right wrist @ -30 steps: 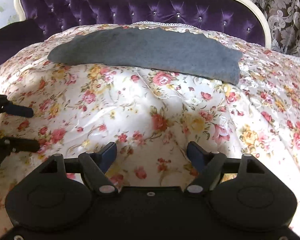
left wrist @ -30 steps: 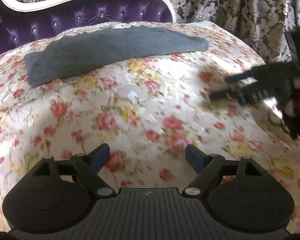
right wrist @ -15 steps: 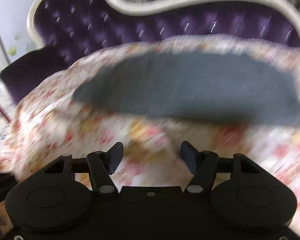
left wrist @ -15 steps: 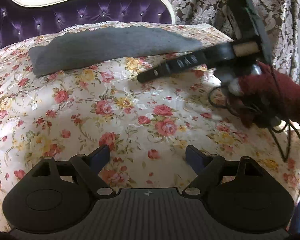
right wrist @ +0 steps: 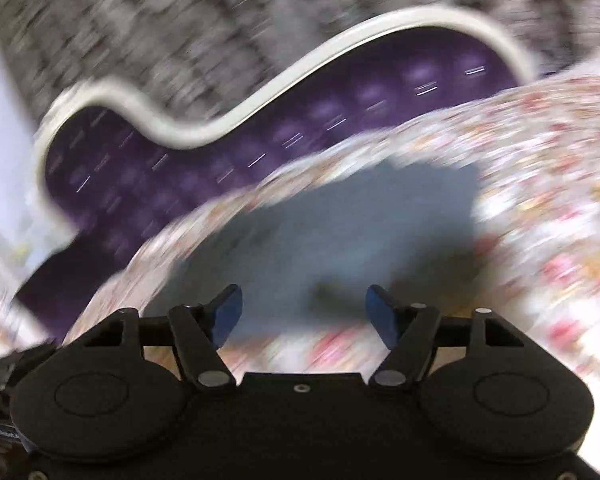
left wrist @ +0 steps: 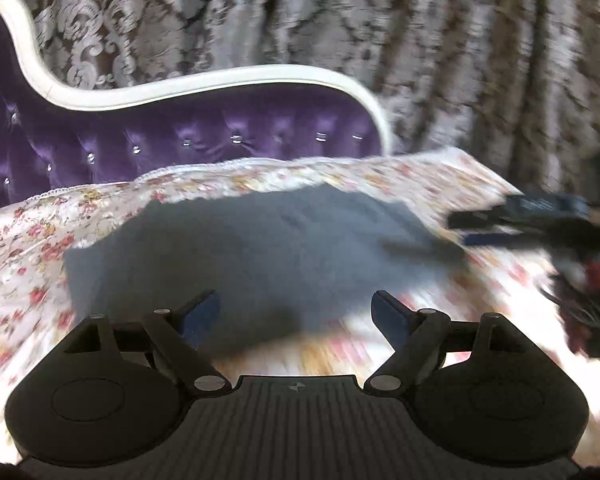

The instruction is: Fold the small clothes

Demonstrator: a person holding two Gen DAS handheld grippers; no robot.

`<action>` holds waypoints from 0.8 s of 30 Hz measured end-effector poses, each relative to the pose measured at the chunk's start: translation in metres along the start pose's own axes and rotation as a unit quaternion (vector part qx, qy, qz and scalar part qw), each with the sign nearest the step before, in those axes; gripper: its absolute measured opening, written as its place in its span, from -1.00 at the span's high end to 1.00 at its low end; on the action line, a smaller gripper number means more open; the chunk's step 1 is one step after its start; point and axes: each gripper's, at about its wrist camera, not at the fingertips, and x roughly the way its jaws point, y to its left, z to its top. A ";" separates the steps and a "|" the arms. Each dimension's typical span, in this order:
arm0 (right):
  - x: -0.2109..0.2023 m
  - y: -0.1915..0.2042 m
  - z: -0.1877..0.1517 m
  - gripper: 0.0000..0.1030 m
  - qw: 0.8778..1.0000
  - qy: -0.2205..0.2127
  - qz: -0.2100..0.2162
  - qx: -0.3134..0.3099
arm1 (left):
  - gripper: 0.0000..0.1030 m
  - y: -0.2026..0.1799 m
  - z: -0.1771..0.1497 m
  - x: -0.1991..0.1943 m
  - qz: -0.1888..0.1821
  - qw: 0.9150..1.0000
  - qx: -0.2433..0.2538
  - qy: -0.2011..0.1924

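A flat grey cloth (left wrist: 260, 248) lies on the floral bedspread (left wrist: 24, 240), close to the headboard. My left gripper (left wrist: 296, 316) is open just short of the cloth's near edge, with nothing between its fingers. In the left wrist view my right gripper (left wrist: 484, 226) reaches in from the right, its tips at the cloth's right end. The right wrist view is tilted and blurred. It shows the same cloth (right wrist: 340, 236) right in front of the right gripper (right wrist: 304, 312), whose jaws are opening and empty.
A purple tufted headboard (left wrist: 180, 136) with a white frame stands behind the bed, and a patterned curtain (left wrist: 420, 40) hangs beyond it. A hand in a dark red sleeve (left wrist: 596, 280), with black cables, holds the right gripper at the bed's right side.
Both grippers moved up the bed toward the headboard, so the grey cloth now lies just ahead of their fingers. The right gripper rolled and reached the cloth's right end.
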 end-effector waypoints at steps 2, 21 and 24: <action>0.009 -0.026 0.012 -0.41 0.999 -0.008 -0.017 0.036 | -0.59 0.003 0.004 0.026 0.014 1.000 -0.015 0.011; 0.031 -0.056 -0.003 -0.43 0.996 0.064 -0.063 -0.013 | -0.63 0.007 -0.043 0.054 0.030 0.995 -0.004 0.095; 0.030 -0.065 0.004 -0.44 0.998 0.055 -0.040 0.018 | -0.63 0.007 -0.039 0.058 0.029 0.995 -0.008 0.098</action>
